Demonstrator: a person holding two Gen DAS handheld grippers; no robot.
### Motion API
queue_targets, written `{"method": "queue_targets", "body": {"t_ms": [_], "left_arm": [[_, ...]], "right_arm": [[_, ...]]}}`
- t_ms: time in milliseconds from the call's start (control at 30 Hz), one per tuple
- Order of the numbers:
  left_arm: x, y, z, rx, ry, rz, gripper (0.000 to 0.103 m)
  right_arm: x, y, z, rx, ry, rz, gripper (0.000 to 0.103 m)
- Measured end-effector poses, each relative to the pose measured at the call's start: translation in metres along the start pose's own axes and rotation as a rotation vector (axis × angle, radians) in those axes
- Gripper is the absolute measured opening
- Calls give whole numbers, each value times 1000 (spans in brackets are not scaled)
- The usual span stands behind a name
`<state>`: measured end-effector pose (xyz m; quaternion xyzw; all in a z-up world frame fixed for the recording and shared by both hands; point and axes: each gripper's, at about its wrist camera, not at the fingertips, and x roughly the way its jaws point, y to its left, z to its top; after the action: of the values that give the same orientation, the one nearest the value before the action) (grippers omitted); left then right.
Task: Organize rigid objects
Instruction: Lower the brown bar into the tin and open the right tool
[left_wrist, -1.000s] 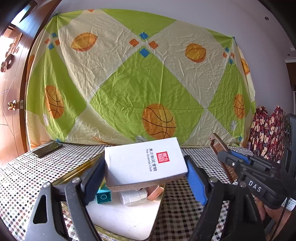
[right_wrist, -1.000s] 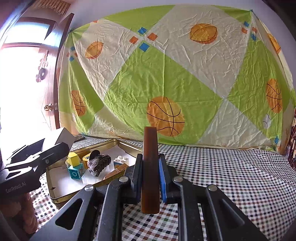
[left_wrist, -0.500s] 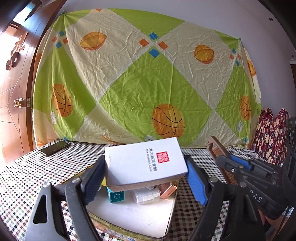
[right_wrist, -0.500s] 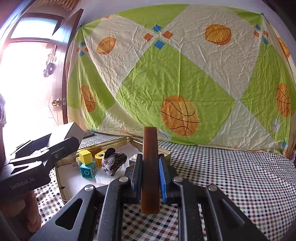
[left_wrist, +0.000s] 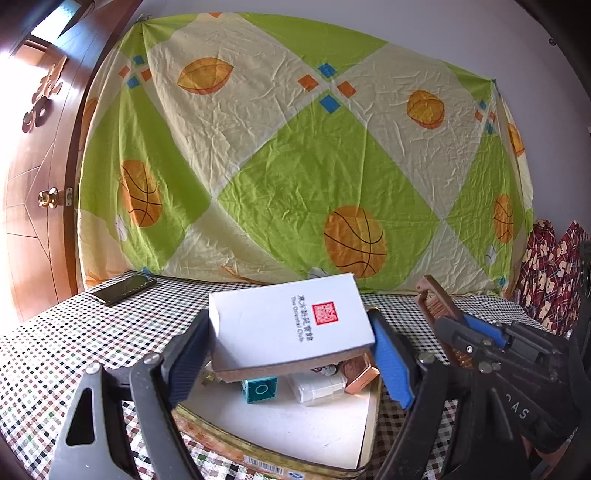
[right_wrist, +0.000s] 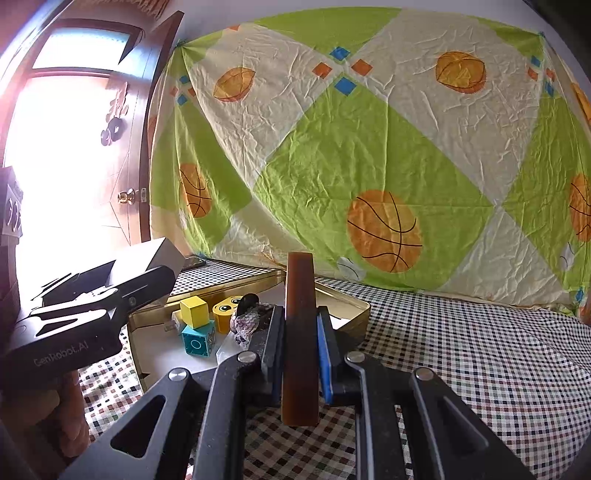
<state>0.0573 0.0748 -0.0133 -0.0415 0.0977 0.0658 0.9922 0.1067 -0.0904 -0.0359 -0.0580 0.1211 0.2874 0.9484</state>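
Observation:
My left gripper is shut on a white box with a red seal, held above the open gold tin. In the tin lie a teal block, a white block and a copper piece. My right gripper is shut on a brown comb, seen edge-on and upright, just right of the tin. The right wrist view shows a yellow cube, a yellow face block, a teal block and a dark furry item in the tin. The comb also shows in the left wrist view.
A checkered cloth covers the table. A dark phone lies at the far left. A basketball-print sheet hangs behind. A wooden door is on the left, and patterned fabric on the right.
Both grippers have moved closer to the tin, which now sits nearer and larger in both views. The white box and the comb stay gripped.

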Motion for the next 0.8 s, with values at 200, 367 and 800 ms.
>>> {"method": "queue_targets", "body": {"t_ms": [200, 367, 800], "left_arm": [[0, 8, 1, -5, 3, 15, 82], [5, 20, 4, -11, 19, 44, 82], [23, 47, 9, 3, 92, 111, 83]], "right_arm": [[7, 8, 0, -14, 7, 17, 17], [15, 17, 3, -33, 18, 30, 17], [44, 44, 16, -73, 67, 79, 17]]}}
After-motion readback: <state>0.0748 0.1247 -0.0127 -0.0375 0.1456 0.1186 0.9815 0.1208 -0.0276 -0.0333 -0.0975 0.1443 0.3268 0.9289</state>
